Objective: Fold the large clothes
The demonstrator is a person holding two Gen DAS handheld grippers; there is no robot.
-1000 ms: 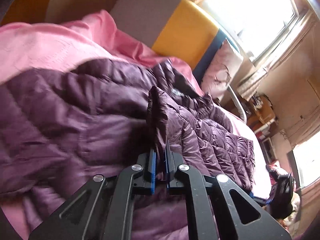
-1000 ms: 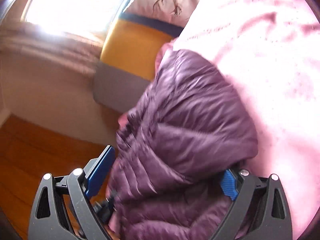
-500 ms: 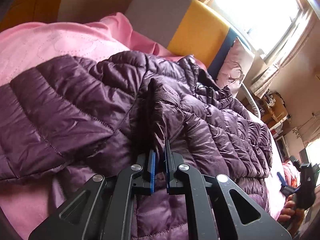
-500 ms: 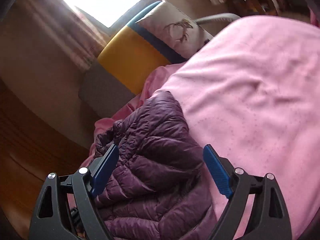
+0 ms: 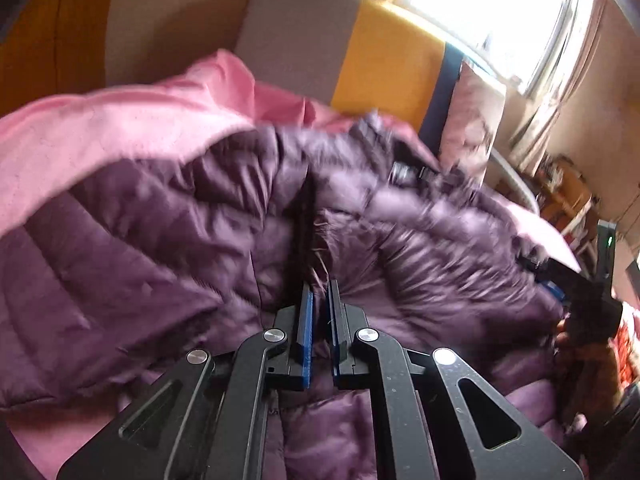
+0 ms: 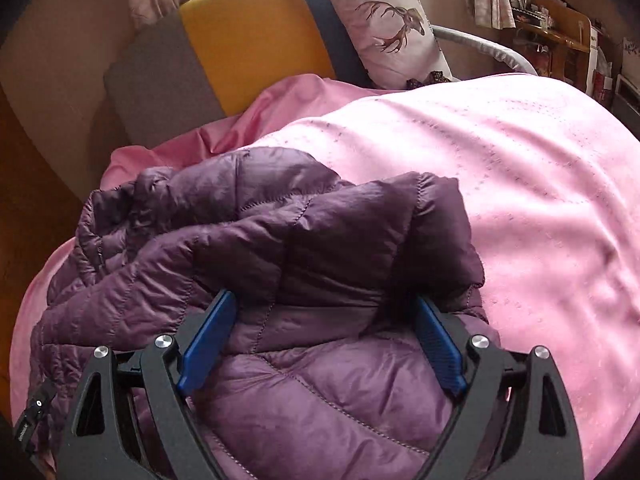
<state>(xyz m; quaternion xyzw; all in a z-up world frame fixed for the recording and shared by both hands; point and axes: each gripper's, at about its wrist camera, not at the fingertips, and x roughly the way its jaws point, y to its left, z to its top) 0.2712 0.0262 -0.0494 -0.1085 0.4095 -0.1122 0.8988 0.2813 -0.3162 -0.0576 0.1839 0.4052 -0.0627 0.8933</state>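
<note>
A dark purple quilted puffer jacket (image 5: 160,240) lies spread on a pink bedspread (image 5: 100,140). My left gripper (image 5: 319,286) is shut on a raised fold near the jacket's middle. That view is motion-blurred. In the right wrist view, a bunched edge of the jacket (image 6: 320,380) bulges up between the blue pads of my right gripper (image 6: 324,298). Its jaws stand wide and are opening, with the fabric loose between them. The right gripper's black body (image 5: 592,304) shows at the right edge of the left wrist view, a hand behind it.
A headboard (image 6: 248,32) in grey, yellow and blue bands closes the far end of the bed, with a deer-print pillow (image 6: 392,28) against it. Bare pink bedspread (image 6: 520,200) stretches to the right. Cluttered shelves (image 6: 560,32) stand beyond, and wooden floor (image 6: 24,200) lies to the left.
The right gripper has rolled level and slid along the bed, and a folded jacket edge now sits between its jaws. The left gripper keeps its fold, while the jacket around it has shifted.
</note>
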